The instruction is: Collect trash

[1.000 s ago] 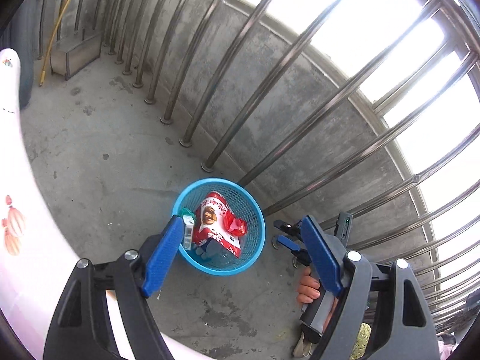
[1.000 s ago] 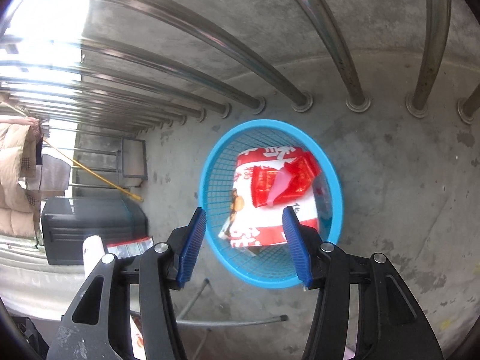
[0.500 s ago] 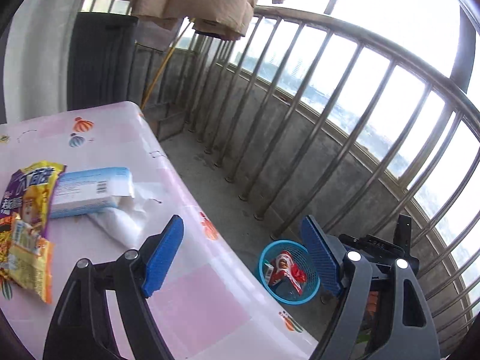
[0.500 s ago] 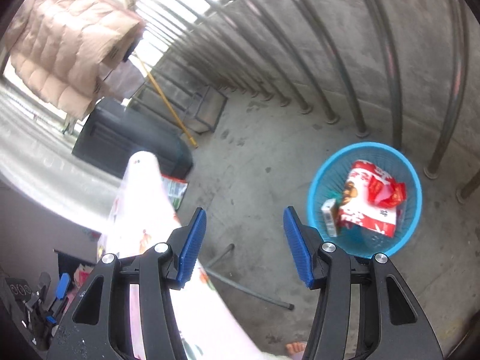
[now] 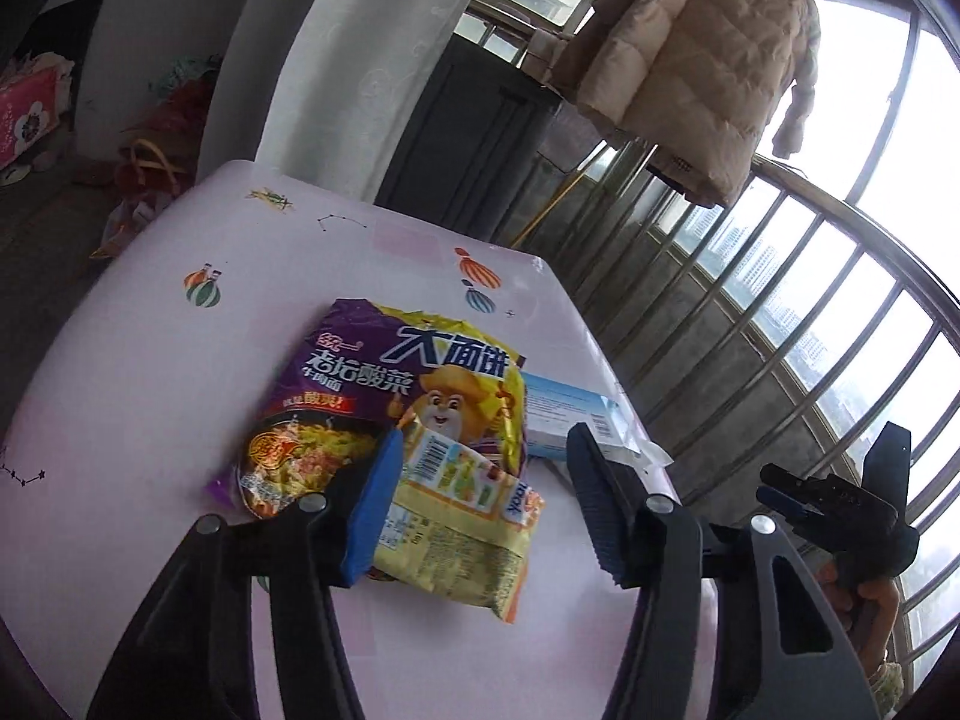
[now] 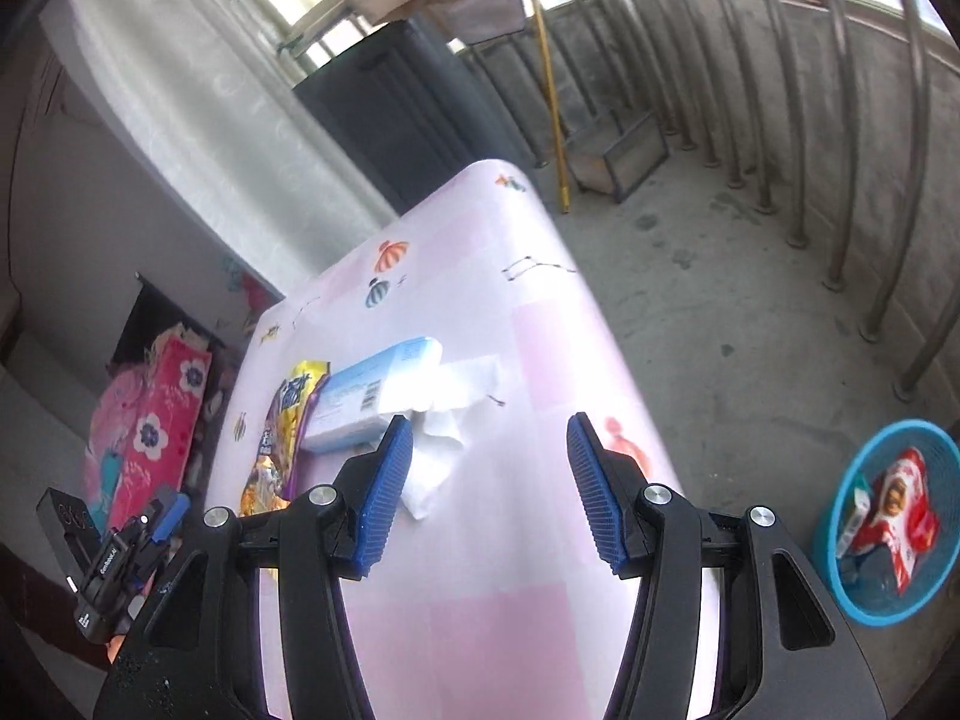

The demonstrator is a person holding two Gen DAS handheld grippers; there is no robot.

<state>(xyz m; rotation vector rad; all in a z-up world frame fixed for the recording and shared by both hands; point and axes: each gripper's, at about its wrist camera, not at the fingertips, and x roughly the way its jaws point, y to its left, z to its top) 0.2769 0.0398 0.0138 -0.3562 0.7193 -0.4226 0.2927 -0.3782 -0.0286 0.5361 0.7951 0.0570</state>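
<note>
Now I hover my left gripper [image 5: 483, 492] over the noodle packet [image 5: 396, 426] lying flat on the table [image 5: 150, 360], jaws closing around it but not yet pinching, while my right gripper [image 6: 489, 489] hangs spread and empty above the tissue [image 6: 441, 450] (the basket [image 6: 840, 588] waits on the floor to its right) because both must drop there.

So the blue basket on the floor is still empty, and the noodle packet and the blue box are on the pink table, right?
Not quite: the blue basket already holds a red and white wrapper, as the right wrist view shows. The noodle packet and blue box do lie on the pink table.
</note>
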